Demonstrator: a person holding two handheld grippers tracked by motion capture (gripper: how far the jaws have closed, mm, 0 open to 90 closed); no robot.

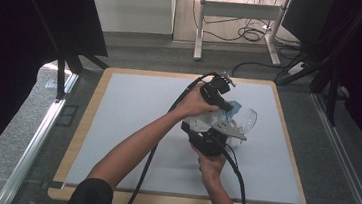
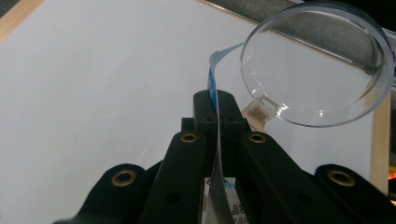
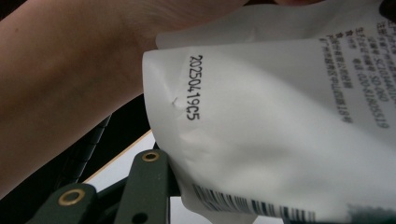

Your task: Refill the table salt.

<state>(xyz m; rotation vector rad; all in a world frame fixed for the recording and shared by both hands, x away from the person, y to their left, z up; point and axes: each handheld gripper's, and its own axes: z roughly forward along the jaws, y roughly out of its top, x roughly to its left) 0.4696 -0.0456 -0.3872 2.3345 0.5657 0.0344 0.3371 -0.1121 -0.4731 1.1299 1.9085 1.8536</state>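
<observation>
Left gripper point(image 2: 217, 100): jaws clamped tight on the thin edge of the packet point(image 2: 218, 177).
Right gripper point(image 1: 210, 144): packet is held from below; the grip itself cannot be made out.
Packet point(image 1: 211, 119): white, lifted above the table point(image 1: 133, 112), between both grippers.
Bowl point(image 2: 317, 65): clear plastic, seen just beyond the left gripper.

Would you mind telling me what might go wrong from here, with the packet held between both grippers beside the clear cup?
1. The left gripper pinches only the thin top edge of the white packet, so that edge may slip out or tear crookedly if the hands pull apart.
2. The clear cup lies on its side close to the left gripper's fingers; a sideways move could knock it rolling across the table.
3. If the packet opens suddenly, its contents might spill.
</observation>
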